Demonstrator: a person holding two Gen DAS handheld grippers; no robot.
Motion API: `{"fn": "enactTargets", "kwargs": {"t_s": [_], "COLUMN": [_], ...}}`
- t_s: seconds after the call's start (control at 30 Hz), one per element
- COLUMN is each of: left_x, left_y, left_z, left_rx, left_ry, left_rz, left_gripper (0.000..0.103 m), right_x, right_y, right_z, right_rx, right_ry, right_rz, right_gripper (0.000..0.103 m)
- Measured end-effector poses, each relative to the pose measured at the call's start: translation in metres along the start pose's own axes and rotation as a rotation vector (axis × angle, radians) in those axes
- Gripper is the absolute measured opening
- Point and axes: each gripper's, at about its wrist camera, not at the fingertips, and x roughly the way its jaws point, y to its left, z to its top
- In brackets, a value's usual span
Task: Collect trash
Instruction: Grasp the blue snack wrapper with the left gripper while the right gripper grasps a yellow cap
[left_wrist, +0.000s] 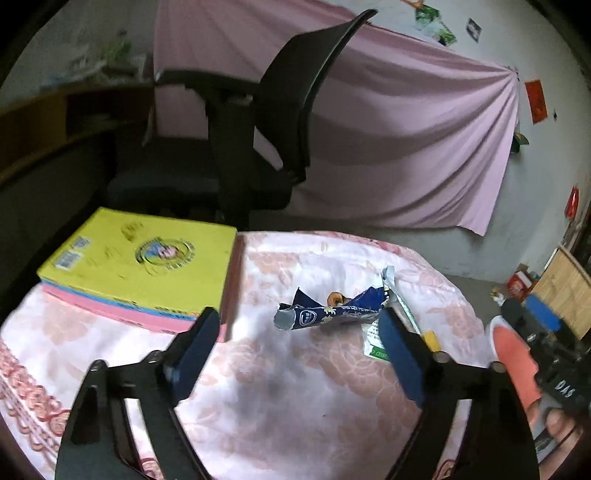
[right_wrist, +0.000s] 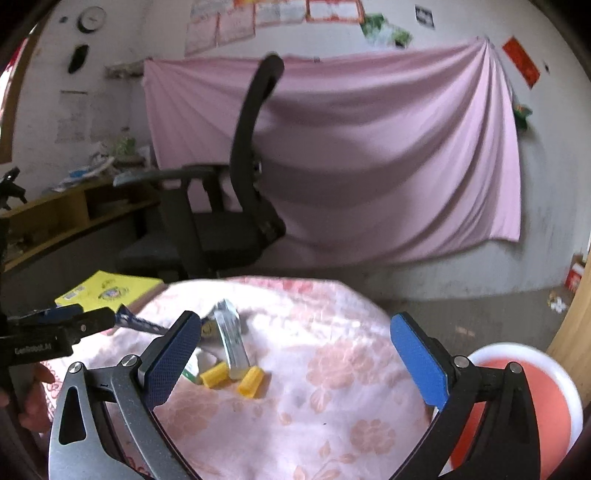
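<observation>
Wrappers lie mid-frame on the floral tablecloth: one dark blue snack wrapper, one silver wrapper, one white-green wrapper, plus two yellow pieces, loose for picking. Left gripper hangs open before the blue wrapper, seemingly lined up to pinch it. Right gripper hangs open, empty. One yellow book sits at left.

1. You face a pink cloth pinned across a grey-white wall.
2. Before the cloth: a black office chair.
3. Left of the chair: a wooden shelf; above it, a round clock.
4. Above the cloth: paper posters.
5. Below the cloth: a grey floor.
</observation>
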Motion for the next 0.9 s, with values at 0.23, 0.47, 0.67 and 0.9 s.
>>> {"fn": "enactTargets", "kwargs": {"t_s": [0.23, 0.47, 0.67, 0.9], "left_x": [0.020, 0.028, 0.028, 0.019], "left_y": [0.011, 0.015, 0.014, 0.020], "left_z": [0.006, 0.006, 0.005, 0.002], "left_rx": [-0.087, -0.124, -0.118, -0.127], "left_ry": [0.061, 0.113, 0.129, 0.118], "left_rz": [-0.087, -0.128, -0.136, -0.101], "left_gripper": [0.061, 0.029, 0.020, 0.035], "right_x": [0.038, 0.055, 0.058, 0.061], "right_y": [0.003, 0.007, 0.008, 0.005], "right_z": [-0.009, -0.016, -0.019, -0.020], "right_rx": [0.020, 0.019, 0.005, 0.020], "right_ry": [0.234, 0.348, 0.388, 0.411], "right_rz": [0.079, 0.110, 0.123, 0.142], "right_gripper": [0.071, 0.052, 0.045, 0.045]}}
